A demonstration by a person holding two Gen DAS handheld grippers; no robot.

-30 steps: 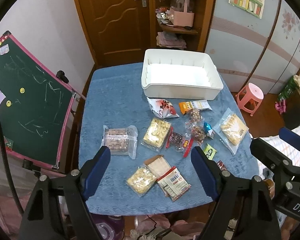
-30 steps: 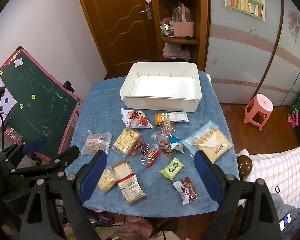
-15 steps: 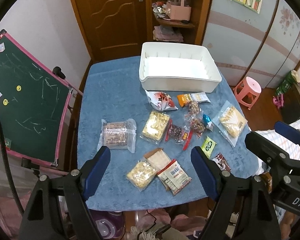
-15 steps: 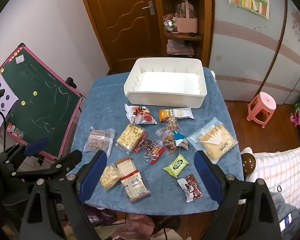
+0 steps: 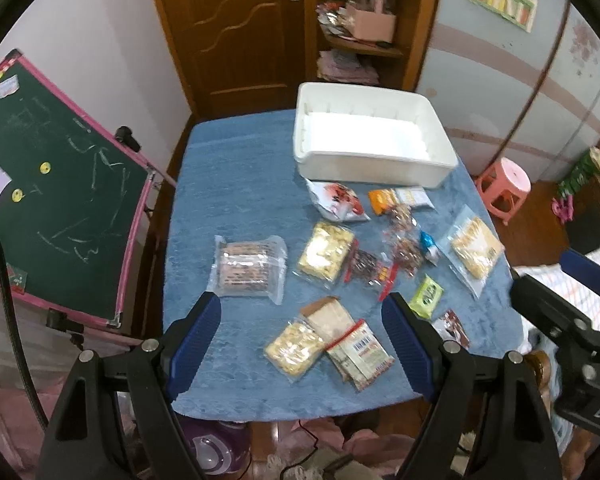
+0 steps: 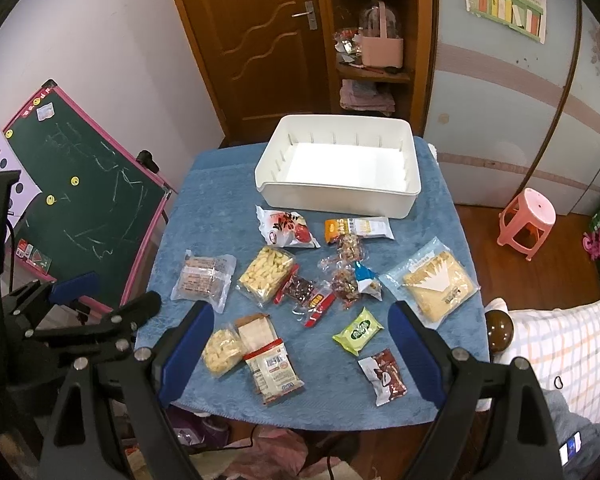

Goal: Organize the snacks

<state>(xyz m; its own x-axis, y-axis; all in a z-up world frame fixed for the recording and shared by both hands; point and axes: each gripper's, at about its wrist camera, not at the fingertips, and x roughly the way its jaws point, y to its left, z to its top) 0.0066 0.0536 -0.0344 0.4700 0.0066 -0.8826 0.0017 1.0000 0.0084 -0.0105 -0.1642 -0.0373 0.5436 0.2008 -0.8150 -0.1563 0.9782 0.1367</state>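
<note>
Several snack packets lie spread over a blue tablecloth (image 5: 236, 200) (image 6: 220, 216). Behind them stands an empty white bin (image 5: 432, 170) (image 6: 340, 200). Among the packets are a clear bag of brown wafers (image 5: 248, 268) (image 6: 202, 278), a yellow cracker bag (image 5: 326, 254) (image 6: 266, 274), a green packet (image 5: 427, 294) (image 6: 358, 330) and a large flat bag (image 5: 476, 250) (image 6: 436, 284). My left gripper (image 5: 306, 328) hangs open high above the near packets. My right gripper (image 6: 300, 334) is open too, holding nothing. Each gripper shows at the edge of the other's view.
A green chalkboard with a pink frame (image 5: 52, 184) (image 6: 84, 208) leans at the table's left. A pink stool (image 5: 504, 184) (image 6: 526, 218) stands to the right. A wooden door and a shelf with a pink basket (image 6: 380, 46) are behind. A checked cloth (image 6: 560, 356) lies near right.
Both views have drifted slightly, so the table sits a little differently in frame. No packet has moved and both grippers stay open.
</note>
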